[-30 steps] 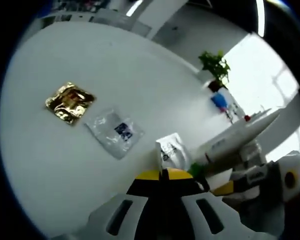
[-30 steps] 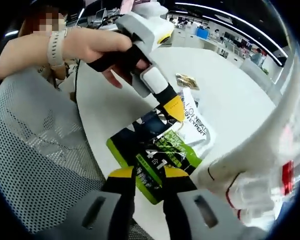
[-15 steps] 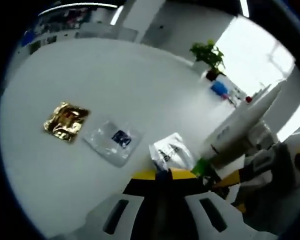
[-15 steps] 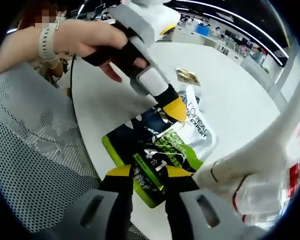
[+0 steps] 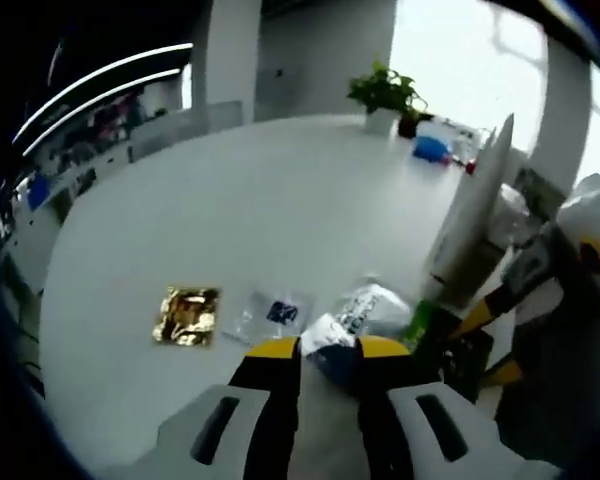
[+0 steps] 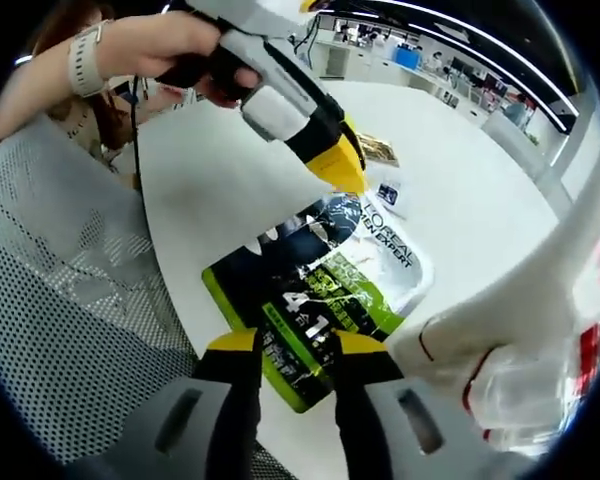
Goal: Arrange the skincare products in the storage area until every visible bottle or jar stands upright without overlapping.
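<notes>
A black, green and white L'Oréal refill pouch point(image 6: 325, 275) lies at the round white table's point(image 6: 220, 190) near edge. My right gripper point(image 6: 295, 345) is shut on its lower edge, a yellow tip on either side. My left gripper point(image 6: 340, 172), held by a hand, reaches down from above and pinches the pouch's far top corner. In the left gripper view that corner point(image 5: 330, 345) sits between the left gripper's point(image 5: 328, 352) yellow tips. A tall white tube point(image 5: 475, 210) stands tilted beside the right gripper point(image 5: 492, 345).
A gold sachet point(image 5: 187, 315) and a clear sachet with a blue label point(image 5: 270, 312) lie flat on the table point(image 5: 230, 200). A large white bottle with a red mark point(image 6: 540, 300) looms close on the right. A mesh chair point(image 6: 60, 300) stands at the table's edge. A potted plant point(image 5: 385, 95) stands far off.
My left gripper has lifted and swung away from the right one while holding the pouch's top corner. The pouch now lies more spread out. The right gripper has kept its hold.
</notes>
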The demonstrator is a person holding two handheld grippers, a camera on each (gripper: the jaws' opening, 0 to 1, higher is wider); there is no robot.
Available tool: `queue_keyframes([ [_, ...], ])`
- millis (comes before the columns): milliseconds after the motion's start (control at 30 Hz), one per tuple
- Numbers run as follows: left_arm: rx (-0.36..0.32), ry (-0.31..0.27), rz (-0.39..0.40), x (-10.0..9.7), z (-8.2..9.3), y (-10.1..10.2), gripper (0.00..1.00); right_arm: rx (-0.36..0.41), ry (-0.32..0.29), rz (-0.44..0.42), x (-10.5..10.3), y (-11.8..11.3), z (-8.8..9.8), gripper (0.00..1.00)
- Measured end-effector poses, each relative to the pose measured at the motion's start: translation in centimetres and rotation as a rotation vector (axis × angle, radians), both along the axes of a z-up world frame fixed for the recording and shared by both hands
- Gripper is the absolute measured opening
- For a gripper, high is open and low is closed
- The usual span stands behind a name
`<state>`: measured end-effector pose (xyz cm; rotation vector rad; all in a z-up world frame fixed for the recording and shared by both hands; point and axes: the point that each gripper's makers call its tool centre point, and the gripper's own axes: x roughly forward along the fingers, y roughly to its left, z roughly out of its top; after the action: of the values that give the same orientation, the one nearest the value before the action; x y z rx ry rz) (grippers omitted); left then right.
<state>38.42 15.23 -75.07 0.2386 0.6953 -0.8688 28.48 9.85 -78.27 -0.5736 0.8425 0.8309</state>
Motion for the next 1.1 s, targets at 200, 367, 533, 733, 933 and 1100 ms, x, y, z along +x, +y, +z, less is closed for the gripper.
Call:
queue_keyframes([
  [200, 0.02, 0.101, -0.051, -1.2, -2.1, -0.8, 0.19, -0.031, -0.035, 0.0, 0.4, -0.6, 0.1, 0.28],
  [367, 0.049, 0.091, -0.058, -1.1, -2.9, -1.2, 0.2, -0.041, -0.039, 0.017, 0.2, -0.3, 0.1, 0.25],
  [533, 0.04, 0.052, -0.05, -0.7, -3.0, -2.3, 0.19, -0.031, -0.029, 0.024, 0.0, -0.2, 0.0, 0.23],
  [733, 0.024, 0.024, -0.061, -0.6, -2.9, -3.1, 0.21, -0.051, -0.04, 0.048, -0.3, 0.0, 0.0, 0.2],
  [933, 0.021, 0.014, -0.051, -0.5, -2.9, -3.3, 0.21, -0.053, -0.043, 0.057, -0.1, 0.0, 0.0, 0.21],
  [1100, 0.02, 0.014, -0.05, -0.4, -2.8, -3.3, 0.21, -0.048, -0.036, 0.051, 0.0, -0.1, 0.0, 0.21],
])
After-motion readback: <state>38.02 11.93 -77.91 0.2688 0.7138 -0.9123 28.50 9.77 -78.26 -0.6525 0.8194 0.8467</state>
